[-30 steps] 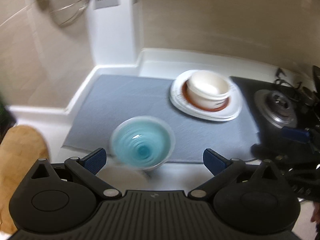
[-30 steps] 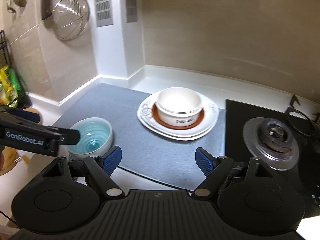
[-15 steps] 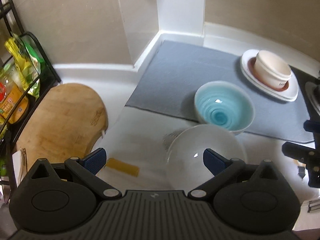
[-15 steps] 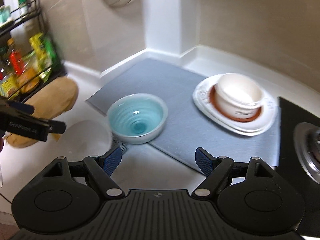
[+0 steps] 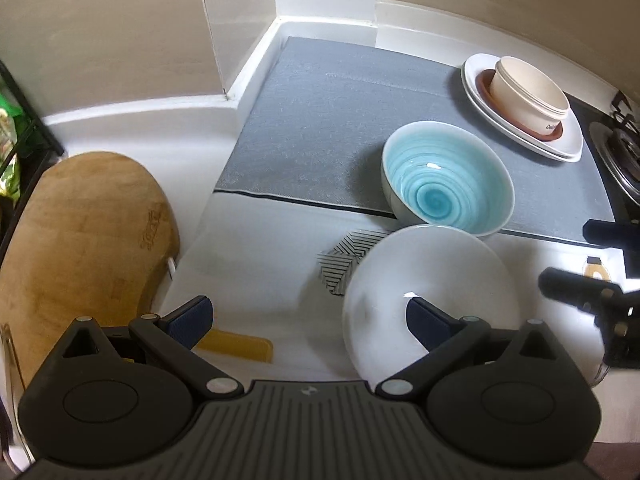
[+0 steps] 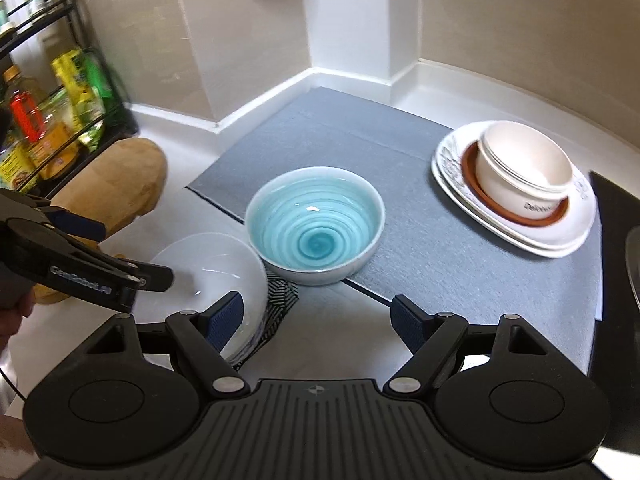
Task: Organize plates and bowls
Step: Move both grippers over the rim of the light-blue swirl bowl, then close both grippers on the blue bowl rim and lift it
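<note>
A blue swirl bowl [image 6: 316,224] stands on the front edge of the grey mat [image 6: 320,132]. Just in front of it on the white counter lies a white plate [image 6: 216,264] on a black-and-white striped item [image 6: 280,296]. At the mat's far right, a cream bowl [image 6: 524,172] sits on a brown saucer on white plates [image 6: 516,236]. My right gripper [image 6: 316,318] is open above the counter before the blue bowl [image 5: 448,178]. My left gripper [image 5: 308,320] is open too, its right finger over the white plate [image 5: 428,280], holding nothing.
A wooden cutting board [image 5: 80,240] lies on the counter at the left, with a yellow strip [image 5: 236,346] near it. A black rack of bottles and packets [image 6: 48,120] stands further left. A gas stove [image 5: 620,152] borders the mat on the right. Walls enclose the back corner.
Both views have swung left and down toward the counter's front. The white plate and cutting board came into view, and the blue bowl and plate stack slid rightward. Both grippers stayed open.
</note>
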Action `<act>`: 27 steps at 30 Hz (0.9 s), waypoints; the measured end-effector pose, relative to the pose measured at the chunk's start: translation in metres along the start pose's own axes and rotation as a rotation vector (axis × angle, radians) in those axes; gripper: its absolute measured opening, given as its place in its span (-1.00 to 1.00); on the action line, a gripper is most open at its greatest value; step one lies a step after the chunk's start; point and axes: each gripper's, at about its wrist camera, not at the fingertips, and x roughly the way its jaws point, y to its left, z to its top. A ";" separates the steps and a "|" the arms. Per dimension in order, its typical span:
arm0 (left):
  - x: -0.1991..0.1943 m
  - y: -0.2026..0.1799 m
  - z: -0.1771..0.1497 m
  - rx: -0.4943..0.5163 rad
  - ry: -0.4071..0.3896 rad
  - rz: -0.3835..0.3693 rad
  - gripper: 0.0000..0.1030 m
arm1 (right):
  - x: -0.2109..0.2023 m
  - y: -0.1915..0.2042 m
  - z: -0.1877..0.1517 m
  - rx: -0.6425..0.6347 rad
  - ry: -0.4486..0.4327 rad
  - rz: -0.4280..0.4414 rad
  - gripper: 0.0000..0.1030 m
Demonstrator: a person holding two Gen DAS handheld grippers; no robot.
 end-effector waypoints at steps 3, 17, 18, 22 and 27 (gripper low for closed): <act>-0.001 0.010 0.002 -0.003 -0.012 -0.015 1.00 | 0.001 -0.004 -0.001 0.050 0.004 -0.035 0.60; 0.007 0.019 0.052 -0.112 -0.127 -0.100 1.00 | 0.006 -0.024 0.014 0.209 0.009 -0.067 0.60; 0.009 0.013 0.056 -0.095 -0.126 -0.096 1.00 | 0.007 -0.027 0.016 0.219 0.008 -0.074 0.60; 0.018 -0.001 0.068 -0.041 -0.115 -0.110 1.00 | 0.010 -0.033 0.020 0.239 0.003 -0.077 0.60; 0.045 -0.014 0.084 0.009 -0.058 -0.116 1.00 | 0.035 -0.040 0.028 0.281 0.027 -0.068 0.58</act>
